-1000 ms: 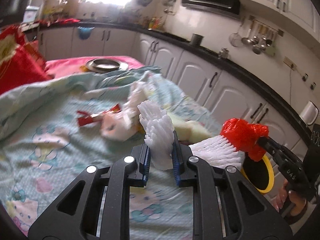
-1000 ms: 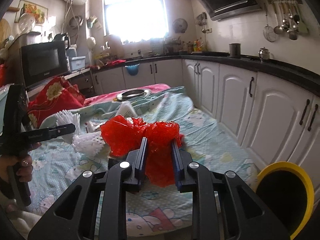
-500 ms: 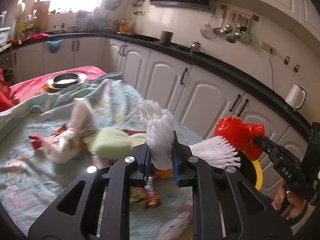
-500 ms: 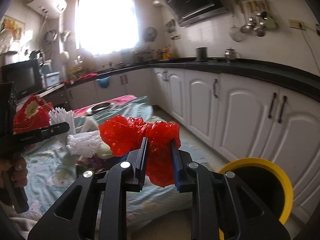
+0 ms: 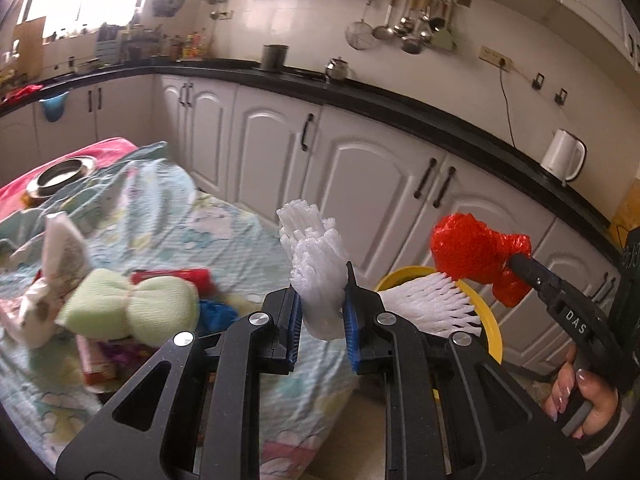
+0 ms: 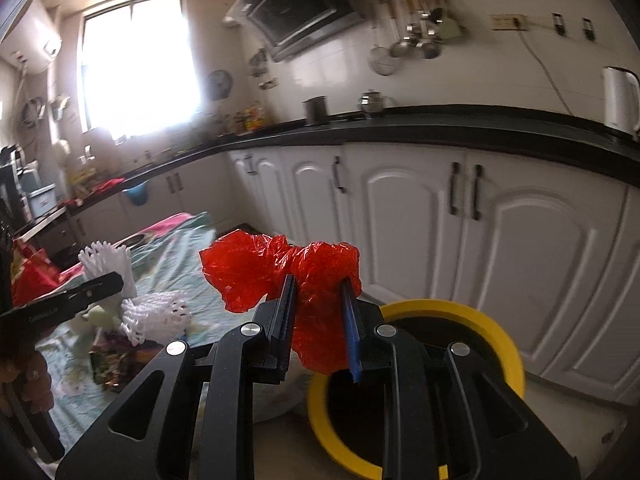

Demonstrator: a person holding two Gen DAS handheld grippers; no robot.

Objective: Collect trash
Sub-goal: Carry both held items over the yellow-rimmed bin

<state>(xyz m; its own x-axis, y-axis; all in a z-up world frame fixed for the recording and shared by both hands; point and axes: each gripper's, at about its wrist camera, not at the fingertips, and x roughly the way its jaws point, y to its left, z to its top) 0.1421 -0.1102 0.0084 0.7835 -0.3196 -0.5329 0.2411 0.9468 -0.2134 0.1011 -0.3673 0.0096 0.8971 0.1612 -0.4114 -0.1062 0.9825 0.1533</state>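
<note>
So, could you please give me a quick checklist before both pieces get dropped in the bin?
1. Left gripper shut on foam net: ok.
2. Right gripper shut on red bag: ok.
3. Bin mouth open and unblocked: ok.
4. Red bag over the bin: ok, at its near rim.
5. Foam net over the bin: cannot tell.
6. More trash left on the table: not ok, several pieces remain.

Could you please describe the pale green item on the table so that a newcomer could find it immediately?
Start at the table's light blue cartoon-print cloth and go to the heap of litter near its front edge. There lies a pale green soft bundle, pinched at the middle like a bow, the only green thing among a white wrapper and a red packet.
</note>
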